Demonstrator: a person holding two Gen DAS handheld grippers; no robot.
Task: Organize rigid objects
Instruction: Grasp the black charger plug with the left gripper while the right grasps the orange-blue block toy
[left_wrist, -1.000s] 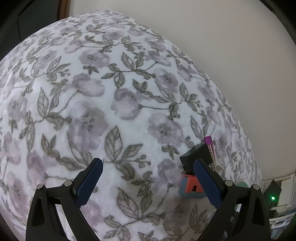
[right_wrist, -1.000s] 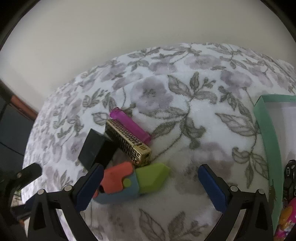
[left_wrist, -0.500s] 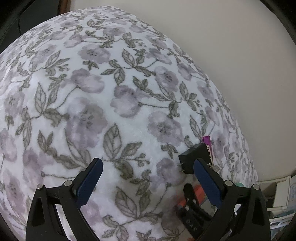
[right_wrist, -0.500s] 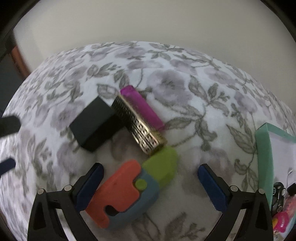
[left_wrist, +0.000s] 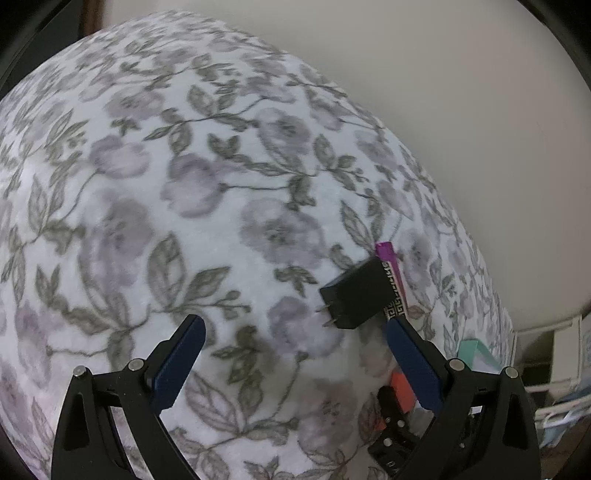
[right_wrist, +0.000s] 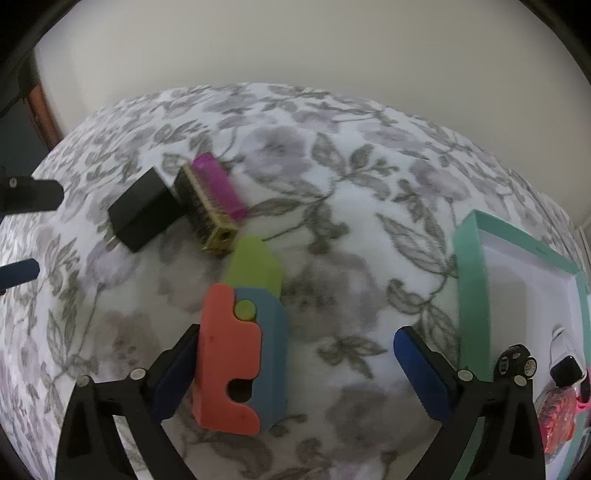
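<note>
Left wrist view: my left tongs (left_wrist: 293, 354) gape wide over the floral blanket (left_wrist: 207, 206), nothing between them; the black charger plug (left_wrist: 356, 293) lies just ahead of the right finger, touching the gold patterned case (left_wrist: 396, 295) and purple stick (left_wrist: 387, 254). Right wrist view: my right tongs (right_wrist: 295, 356) stand wide apart, left finger touching the orange-blue-green toy block (right_wrist: 242, 347); the plug, case and stick crowd beyond it, and the teal box (right_wrist: 474, 291) sits right, holding small items.
</note>
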